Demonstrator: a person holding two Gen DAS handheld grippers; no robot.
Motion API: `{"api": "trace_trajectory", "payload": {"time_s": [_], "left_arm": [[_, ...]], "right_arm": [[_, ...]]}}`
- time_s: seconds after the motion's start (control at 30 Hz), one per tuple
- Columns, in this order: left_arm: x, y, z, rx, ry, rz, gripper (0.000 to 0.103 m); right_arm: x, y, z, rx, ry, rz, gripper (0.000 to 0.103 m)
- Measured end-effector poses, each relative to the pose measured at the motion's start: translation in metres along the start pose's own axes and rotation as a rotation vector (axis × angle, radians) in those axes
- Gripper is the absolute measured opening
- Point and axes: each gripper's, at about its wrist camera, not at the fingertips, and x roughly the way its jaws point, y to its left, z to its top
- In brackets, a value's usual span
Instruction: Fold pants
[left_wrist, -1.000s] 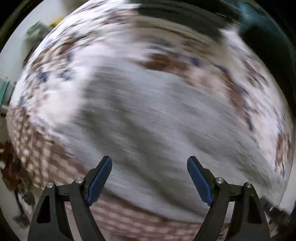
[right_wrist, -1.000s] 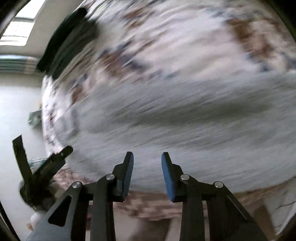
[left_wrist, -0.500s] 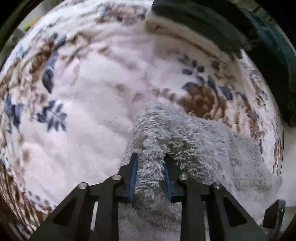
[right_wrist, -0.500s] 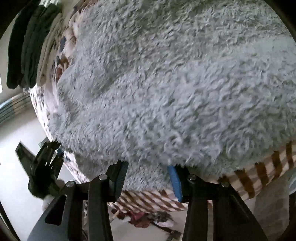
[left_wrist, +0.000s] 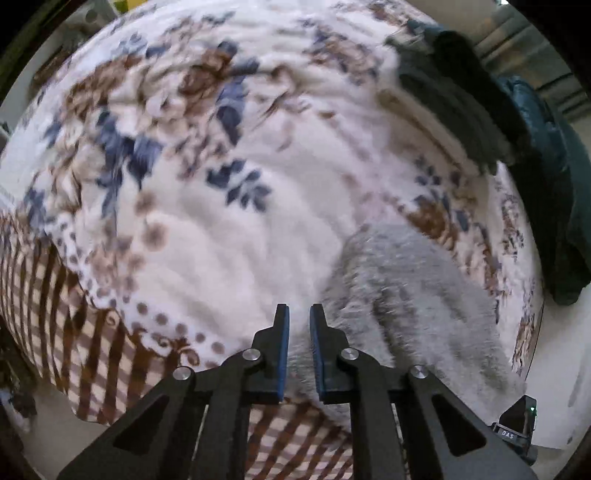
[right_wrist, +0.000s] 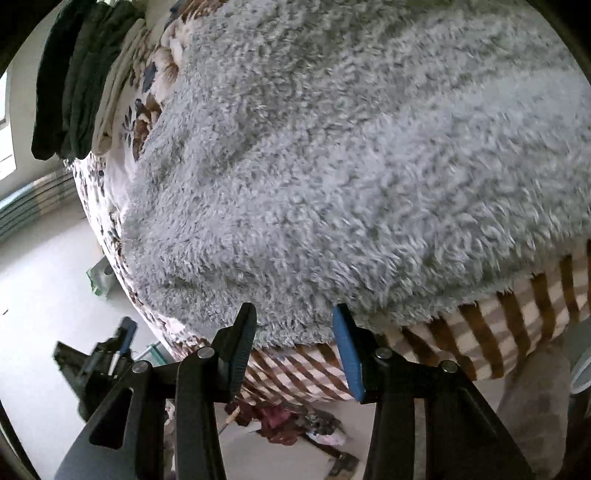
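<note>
The grey fleece pants (right_wrist: 351, 166) lie on a floral blanket (left_wrist: 221, 192) that covers a bed. In the left wrist view the pants (left_wrist: 413, 295) reach from the lower right in to my left gripper (left_wrist: 299, 308). That gripper is shut on a thin edge of the fleece near the blanket's front edge. In the right wrist view my right gripper (right_wrist: 293, 314) stands open at the near hem of the pants. The fluffy hem hangs between its fingertips, and the pads do not squeeze it.
A stack of dark folded clothes (left_wrist: 454, 96) lies at the bed's far side, seen too in the right wrist view (right_wrist: 70, 81). A dark teal garment (left_wrist: 546, 192) is beside it. The blanket's brown checked side (right_wrist: 517, 325) hangs down. On the floor are clutter (right_wrist: 288, 424) and a blurred black tool (right_wrist: 96, 369).
The left gripper went from wide open to shut on a fold of fleece, then slid left over the blanket with it. The right gripper's jaws widened and came to the hem.
</note>
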Motion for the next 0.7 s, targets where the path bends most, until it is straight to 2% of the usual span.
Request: {"api": "trace_trajectory", "payload": {"time_s": [0.07,0.1,0.17,0.23,0.37,0.4,0.43,0.47,0.57,0.6,0.63,0.67,0.7], "left_arm": [[0.006,0.001,-0.002,-0.022,0.012,-0.033,0.014],[0.012,-0.002,-0.002,-0.031,0.024,-0.046,0.021],[0.024,-0.012,-0.002,-0.044,0.050,-0.092,0.051],[0.039,-0.026,-0.002,-0.033,0.061,-0.116,0.058],[0.078,-0.045,-0.001,0.002,0.126,-0.083,0.057],[0.083,-0.047,-0.001,0.000,0.123,-0.086,0.057],[0.084,-0.048,-0.001,0.004,0.106,-0.080,0.044],[0.082,-0.050,-0.001,0.010,0.088,-0.088,0.027],[0.065,-0.050,-0.003,0.010,0.025,-0.094,0.020],[0.061,-0.047,-0.004,0.010,0.012,-0.093,0.019],[0.053,-0.045,-0.005,0.007,-0.006,-0.090,0.019],[0.044,-0.042,-0.006,-0.004,-0.021,-0.097,0.018],[0.037,-0.038,-0.007,-0.017,-0.025,-0.108,0.018]], "right_arm": [[0.003,-0.012,0.000,0.034,-0.003,0.016,0.046],[0.004,-0.018,0.001,0.060,-0.007,0.025,0.046],[0.002,-0.032,0.002,0.093,-0.024,0.049,0.046],[0.000,-0.039,0.005,0.108,-0.045,0.037,0.046],[0.009,-0.063,0.008,0.201,-0.001,-0.008,0.046],[0.012,-0.073,0.006,0.254,0.022,0.019,0.046],[0.014,-0.080,0.005,0.285,0.031,0.046,0.046],[0.014,-0.087,0.004,0.313,0.032,0.070,0.046],[0.012,-0.100,0.005,0.368,-0.009,0.179,0.044],[0.008,-0.103,0.005,0.371,-0.041,0.200,0.037],[0.001,-0.103,0.004,0.358,-0.083,0.192,0.012],[-0.007,-0.099,0.002,0.320,-0.109,0.161,0.008],[-0.010,-0.097,0.000,0.304,-0.116,0.157,0.007]]}}
